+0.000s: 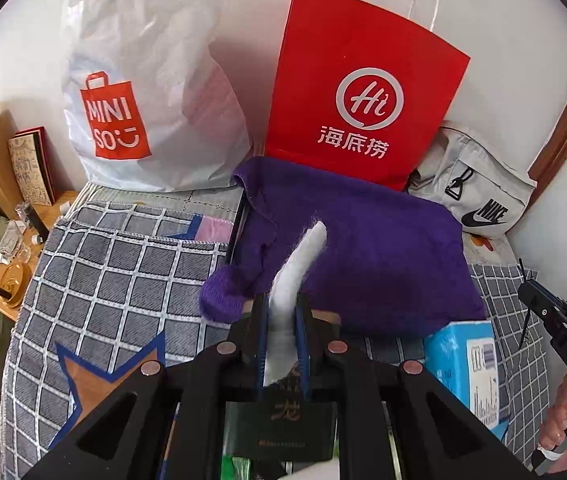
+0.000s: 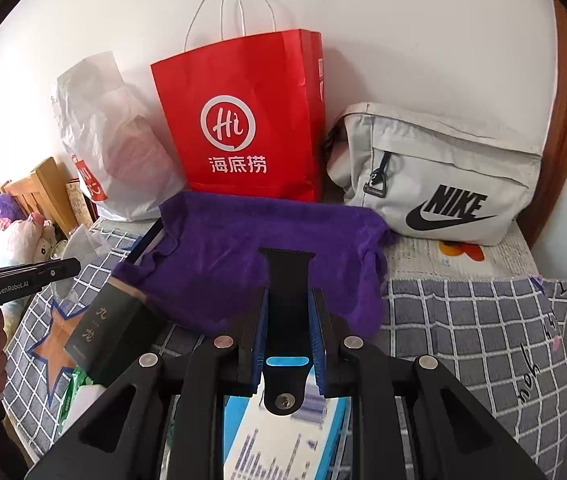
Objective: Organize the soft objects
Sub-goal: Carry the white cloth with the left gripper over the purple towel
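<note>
My left gripper (image 1: 281, 312) is shut on a white cotton pad (image 1: 297, 268) that sticks up between its jaws, held above the near edge of a purple towel (image 1: 363, 248). My right gripper (image 2: 288, 300) is shut on a black watch strap (image 2: 287, 280) that points forward over the purple towel (image 2: 223, 264). The towel lies spread on the checked bed cover (image 1: 115, 264) in front of the bags. The right gripper's body shows at the right edge of the left wrist view (image 1: 563, 340).
A red paper bag (image 1: 359, 92), a white Miniso plastic bag (image 1: 139, 92) and a grey Nike bag (image 2: 439, 176) stand against the wall. A blue box (image 1: 467, 364) and a dark green box (image 2: 111, 328) lie near me. A wooden bedside table (image 1: 11, 248) with clutter stands at left.
</note>
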The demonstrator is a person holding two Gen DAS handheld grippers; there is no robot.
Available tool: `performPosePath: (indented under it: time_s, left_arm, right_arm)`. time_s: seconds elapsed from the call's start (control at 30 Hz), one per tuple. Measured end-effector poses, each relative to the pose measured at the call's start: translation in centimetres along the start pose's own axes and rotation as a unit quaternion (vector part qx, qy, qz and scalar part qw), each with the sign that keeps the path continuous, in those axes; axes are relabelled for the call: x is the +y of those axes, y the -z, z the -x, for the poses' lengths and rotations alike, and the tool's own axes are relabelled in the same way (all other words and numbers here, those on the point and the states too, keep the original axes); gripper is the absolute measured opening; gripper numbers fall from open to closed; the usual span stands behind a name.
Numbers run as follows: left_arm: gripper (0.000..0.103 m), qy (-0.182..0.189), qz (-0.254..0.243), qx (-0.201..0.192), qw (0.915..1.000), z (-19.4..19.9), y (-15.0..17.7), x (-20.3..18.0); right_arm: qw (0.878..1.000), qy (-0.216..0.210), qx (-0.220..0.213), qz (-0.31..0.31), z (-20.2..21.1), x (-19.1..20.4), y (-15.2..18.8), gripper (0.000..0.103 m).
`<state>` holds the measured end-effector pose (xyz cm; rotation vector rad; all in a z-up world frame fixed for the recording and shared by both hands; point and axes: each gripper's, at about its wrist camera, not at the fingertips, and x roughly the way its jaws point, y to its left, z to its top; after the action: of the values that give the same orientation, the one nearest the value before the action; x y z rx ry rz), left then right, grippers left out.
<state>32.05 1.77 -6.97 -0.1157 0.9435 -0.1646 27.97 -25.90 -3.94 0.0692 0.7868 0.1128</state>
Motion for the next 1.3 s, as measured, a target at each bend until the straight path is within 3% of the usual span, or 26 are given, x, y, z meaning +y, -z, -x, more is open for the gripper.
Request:
performPosePath:
  time_s: [0.47, 0.73, 1.3]
  left_arm:
    - [0.013, 0.005, 0.022, 0.038, 0.9990, -6.0, -4.2, -0.6]
    - [0.013, 0.011, 0.008, 0.048, 0.9987, -8.9, -6.7, -1.7]
    - [0.013, 0.043, 0.052, 0.088, 0.9939, -15.8, -8.6, -1.3]
  right_arm:
    - [0.999, 0.006, 0.030, 0.015, -6.5, -1.4, -3.5, 0.020]
    - [0.999, 0.003, 0.042, 0.032, -10.0, -1.7, -5.3, 0.020]
    - [0.992, 0.002, 0.123, 0.031, -17.4, -4.4, -3.5, 0.020]
